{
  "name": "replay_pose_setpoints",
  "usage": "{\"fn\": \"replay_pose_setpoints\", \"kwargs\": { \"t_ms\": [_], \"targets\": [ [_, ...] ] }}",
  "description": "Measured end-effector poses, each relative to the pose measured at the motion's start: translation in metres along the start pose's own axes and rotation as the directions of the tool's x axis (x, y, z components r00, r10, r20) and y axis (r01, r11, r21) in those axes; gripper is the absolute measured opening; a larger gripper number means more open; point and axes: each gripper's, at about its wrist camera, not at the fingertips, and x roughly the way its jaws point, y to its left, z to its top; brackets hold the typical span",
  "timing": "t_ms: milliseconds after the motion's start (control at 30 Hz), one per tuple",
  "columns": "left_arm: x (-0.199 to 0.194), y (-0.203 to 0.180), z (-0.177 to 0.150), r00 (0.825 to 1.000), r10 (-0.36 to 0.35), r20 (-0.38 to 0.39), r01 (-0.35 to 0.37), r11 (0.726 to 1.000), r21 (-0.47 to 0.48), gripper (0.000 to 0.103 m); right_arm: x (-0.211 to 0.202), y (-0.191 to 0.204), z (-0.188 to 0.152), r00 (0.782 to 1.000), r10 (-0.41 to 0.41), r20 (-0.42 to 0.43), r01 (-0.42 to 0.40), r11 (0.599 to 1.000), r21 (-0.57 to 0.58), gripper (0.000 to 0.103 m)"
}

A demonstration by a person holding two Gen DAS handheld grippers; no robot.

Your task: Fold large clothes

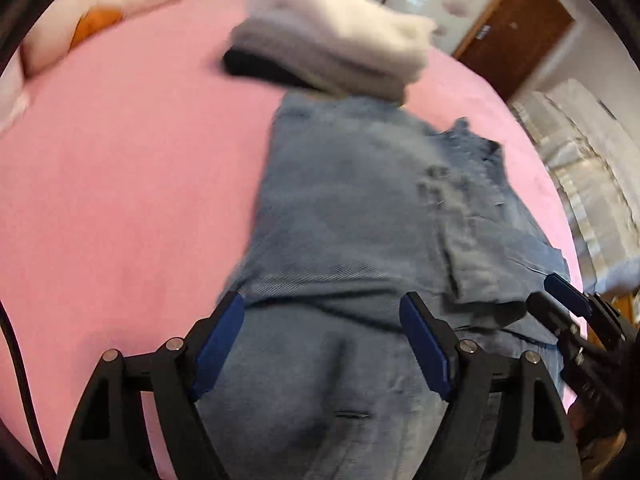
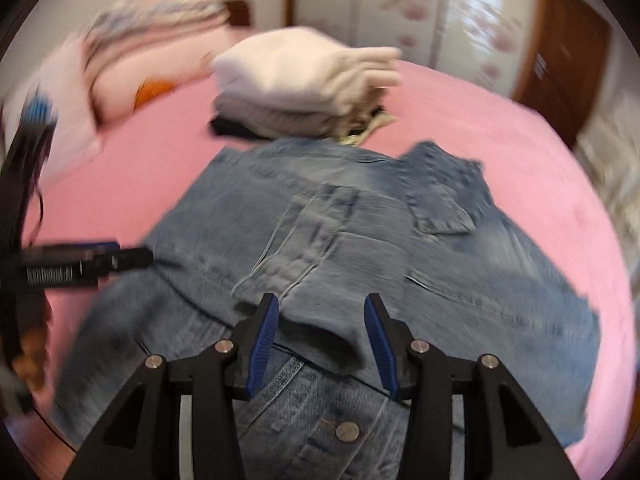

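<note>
A blue denim jacket (image 2: pixel 340 248) lies spread on the pink bed (image 2: pixel 540 152), partly folded, with a sleeve laid across its middle. It also shows in the left wrist view (image 1: pixel 352 216). My left gripper (image 1: pixel 322 320) is open, its blue pads wide apart just above the jacket's near edge. My right gripper (image 2: pixel 320 320) is open, with a folded denim edge lying between its pads. The right gripper shows at the right edge of the left wrist view (image 1: pixel 560 300). The left gripper shows at the left of the right wrist view (image 2: pixel 100 258). Both views are motion-blurred.
A stack of folded white, grey and dark clothes (image 2: pixel 304 84) sits on the bed beyond the jacket, also in the left wrist view (image 1: pixel 332 40). Pink pillows (image 2: pixel 120 80) lie at the far left. A wardrobe (image 2: pixel 400 8) and brown door (image 2: pixel 560 60) stand behind.
</note>
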Motion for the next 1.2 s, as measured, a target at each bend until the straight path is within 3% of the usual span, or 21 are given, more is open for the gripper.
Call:
{"fn": "replay_pose_setpoints", "kwargs": {
  "t_ms": [133,233,400,467,500,600,667,733,833,967,1067,1133,1200],
  "targets": [
    [0.014,0.014,-0.008,0.999,-0.026,-0.026,0.025,0.999,-0.035,0.078,0.02,0.026,-0.002,0.995,-0.09,-0.038,0.081,0.98,-0.184,0.045],
    [0.024,0.017,-0.008,0.998,-0.045,-0.033,0.043,0.998,-0.051,0.078,0.035,0.035,-0.001,0.988,-0.146,-0.055,0.128,0.96,-0.251,0.045],
    [0.039,0.017,-0.001,0.998,-0.043,-0.044,0.04,0.997,-0.067,0.078,0.058,0.044,0.003,0.981,-0.175,-0.088,0.138,0.936,-0.324,0.044],
    [0.038,0.02,-0.002,0.998,-0.043,-0.052,0.04,0.996,-0.074,0.078,0.062,0.045,0.006,0.983,-0.157,-0.098,0.116,0.936,-0.332,0.024],
    [0.039,0.02,-0.002,0.998,-0.041,-0.053,0.037,0.997,-0.074,0.078,0.06,0.043,0.01,0.984,-0.143,-0.104,0.105,0.946,-0.308,0.011],
    [0.037,0.02,-0.004,0.998,-0.036,-0.052,0.032,0.997,-0.069,0.078,0.034,0.017,0.024,0.99,-0.142,-0.018,0.138,0.98,-0.145,0.01],
    [0.037,0.018,-0.004,0.998,-0.03,-0.052,0.027,0.998,-0.062,0.078,0.007,-0.026,0.026,0.988,-0.152,0.036,0.148,0.985,0.092,0.01],
    [0.038,0.016,-0.004,0.998,-0.021,-0.053,0.018,0.998,-0.053,0.078,-0.011,-0.068,0.012,0.982,-0.183,0.04,0.162,0.939,0.302,0.01],
    [0.04,0.011,-0.005,0.998,0.002,-0.056,-0.004,1.0,-0.025,0.078,-0.017,-0.128,-0.035,0.982,-0.174,-0.068,0.182,0.819,0.545,0.013],
    [0.036,0.004,-0.007,0.997,0.002,-0.079,-0.001,1.0,0.009,0.078,-0.015,-0.16,-0.087,0.973,-0.115,-0.201,0.216,0.769,0.602,0.02],
    [0.02,-0.002,-0.004,0.997,-0.036,-0.075,0.038,0.999,0.029,0.078,-0.022,-0.172,-0.096,0.982,-0.07,-0.177,0.165,0.777,0.608,0.026],
    [0.006,-0.008,0.003,0.997,-0.056,-0.047,0.059,0.997,0.053,0.078,-0.023,-0.179,-0.091,0.988,-0.058,-0.144,0.134,0.785,0.605,0.044],
    [0.0,-0.014,0.016,0.998,-0.054,-0.015,0.055,0.995,0.078,0.078,-0.016,-0.187,-0.078,0.994,-0.058,-0.097,0.105,0.796,0.597,0.056]
  ]
}}
